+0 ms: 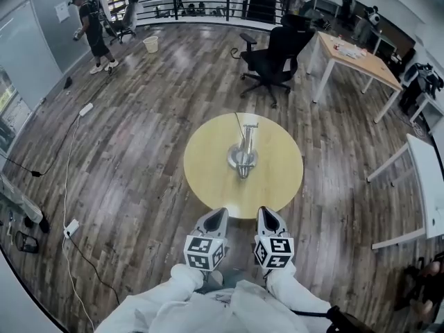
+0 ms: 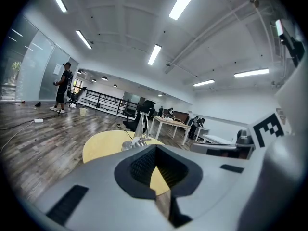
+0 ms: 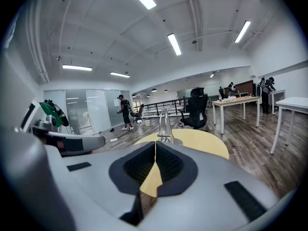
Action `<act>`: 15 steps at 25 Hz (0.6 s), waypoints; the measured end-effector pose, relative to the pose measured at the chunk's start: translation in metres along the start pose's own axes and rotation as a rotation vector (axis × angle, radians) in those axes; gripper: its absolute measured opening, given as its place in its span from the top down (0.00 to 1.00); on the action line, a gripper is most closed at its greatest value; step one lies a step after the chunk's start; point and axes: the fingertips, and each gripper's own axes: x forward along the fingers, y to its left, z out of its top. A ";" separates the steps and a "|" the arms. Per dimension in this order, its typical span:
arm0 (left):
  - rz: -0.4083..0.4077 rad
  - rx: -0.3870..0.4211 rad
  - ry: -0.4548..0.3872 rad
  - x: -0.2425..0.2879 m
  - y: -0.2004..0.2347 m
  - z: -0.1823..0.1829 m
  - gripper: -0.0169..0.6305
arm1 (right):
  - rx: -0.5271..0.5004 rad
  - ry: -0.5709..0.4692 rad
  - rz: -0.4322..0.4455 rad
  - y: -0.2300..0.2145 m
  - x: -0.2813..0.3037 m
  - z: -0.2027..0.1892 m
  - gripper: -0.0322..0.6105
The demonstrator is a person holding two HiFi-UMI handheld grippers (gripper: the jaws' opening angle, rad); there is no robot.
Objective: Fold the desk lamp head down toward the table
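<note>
A silver desk lamp (image 1: pixel 244 151) stands on its round base in the middle of a round yellow table (image 1: pixel 208 168), arm upright and a thin cord running off behind it. Both grippers hover side by side just short of the table's near edge, well away from the lamp. The left gripper (image 1: pixel 217 214) is shut with nothing between its pads. The right gripper (image 1: pixel 268 214) is shut and empty too. In the left gripper view the lamp (image 2: pixel 139 133) rises beyond the closed left gripper (image 2: pixel 155 150). In the right gripper view the lamp (image 3: pixel 163 125) stands straight ahead of the closed right gripper (image 3: pixel 155 146).
A black office chair (image 1: pixel 277 50) stands behind the table, and a wooden desk (image 1: pixel 361 57) further right. A white table (image 1: pixel 427 179) is at the right edge. Cables and a power strip (image 1: pixel 71 227) lie on the wood floor at the left. A person (image 1: pixel 94 33) stands far back left.
</note>
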 end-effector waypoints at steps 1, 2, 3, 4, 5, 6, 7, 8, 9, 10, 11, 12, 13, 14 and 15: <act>0.009 -0.004 0.000 -0.003 -0.002 -0.001 0.97 | -0.003 0.000 0.003 0.001 -0.003 0.000 0.93; 0.014 -0.007 -0.003 -0.005 -0.005 0.000 0.97 | -0.005 -0.003 0.005 0.002 -0.006 0.002 0.93; 0.011 -0.005 -0.009 -0.006 -0.010 0.001 0.97 | -0.006 -0.011 0.008 0.002 -0.008 0.006 0.93; 0.004 0.005 -0.016 -0.006 -0.014 0.003 0.97 | -0.007 -0.022 0.012 0.002 -0.009 0.010 0.93; -0.003 0.019 -0.019 -0.006 -0.018 0.004 0.97 | -0.006 -0.031 0.016 0.003 -0.010 0.012 0.93; -0.006 0.030 -0.019 -0.005 -0.020 0.005 0.97 | -0.004 -0.038 0.019 0.004 -0.012 0.014 0.93; -0.004 0.033 -0.020 -0.005 -0.022 0.005 0.97 | -0.003 -0.041 0.022 0.004 -0.013 0.014 0.93; -0.002 0.030 -0.022 -0.004 -0.023 0.005 0.97 | -0.006 -0.042 0.024 0.004 -0.014 0.014 0.93; 0.000 0.028 -0.025 -0.004 -0.023 0.006 0.97 | -0.013 -0.040 0.026 0.004 -0.014 0.014 0.93; 0.001 0.027 -0.027 -0.003 -0.024 0.007 0.97 | -0.022 -0.036 0.026 0.003 -0.014 0.014 0.93; 0.002 0.028 -0.028 -0.002 -0.024 0.007 0.97 | -0.029 -0.035 0.026 0.002 -0.014 0.014 0.93; 0.003 0.028 -0.029 0.000 -0.025 0.008 0.97 | -0.031 -0.036 0.026 0.000 -0.014 0.015 0.93; 0.004 0.027 -0.031 0.001 -0.025 0.008 0.97 | -0.031 -0.038 0.027 -0.002 -0.014 0.016 0.93; 0.005 0.026 -0.032 0.002 -0.026 0.009 0.97 | -0.032 -0.040 0.029 -0.003 -0.014 0.017 0.93; 0.007 0.026 -0.033 0.003 -0.026 0.010 0.97 | -0.034 -0.041 0.031 -0.004 -0.013 0.018 0.93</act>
